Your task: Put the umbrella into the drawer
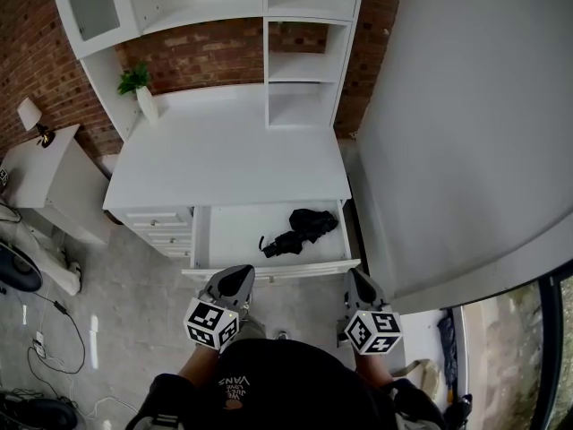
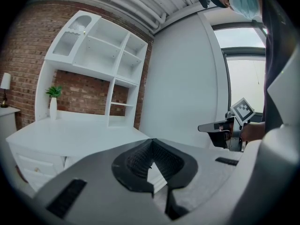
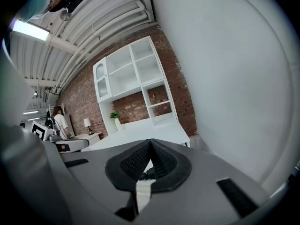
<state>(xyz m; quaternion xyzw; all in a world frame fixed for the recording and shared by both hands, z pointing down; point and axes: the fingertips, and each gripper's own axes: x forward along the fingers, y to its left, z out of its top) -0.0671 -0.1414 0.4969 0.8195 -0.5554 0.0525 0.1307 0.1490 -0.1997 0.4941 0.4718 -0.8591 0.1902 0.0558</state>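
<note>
The black folded umbrella (image 1: 300,229) lies inside the open white drawer (image 1: 269,270), toward its right side. The drawer is pulled out from under the white desk (image 1: 224,164). In the head view my left gripper (image 1: 239,277) hangs just in front of the drawer's front edge, left of centre, jaws shut and empty. My right gripper (image 1: 355,277) is at the drawer's right front corner, also shut with nothing in it. Each gripper view shows its own jaws pressed together, left gripper (image 2: 151,140) and right gripper (image 3: 151,140), and both point across the desk toward the brick wall.
A white hutch with open shelves (image 1: 300,61) stands on the desk, with a potted plant (image 1: 137,86) beside it. Small shut drawers (image 1: 161,224) sit left of the open one. A large white panel (image 1: 466,133) rises at the right. A lamp (image 1: 31,116) and floor cables (image 1: 45,330) are at the left.
</note>
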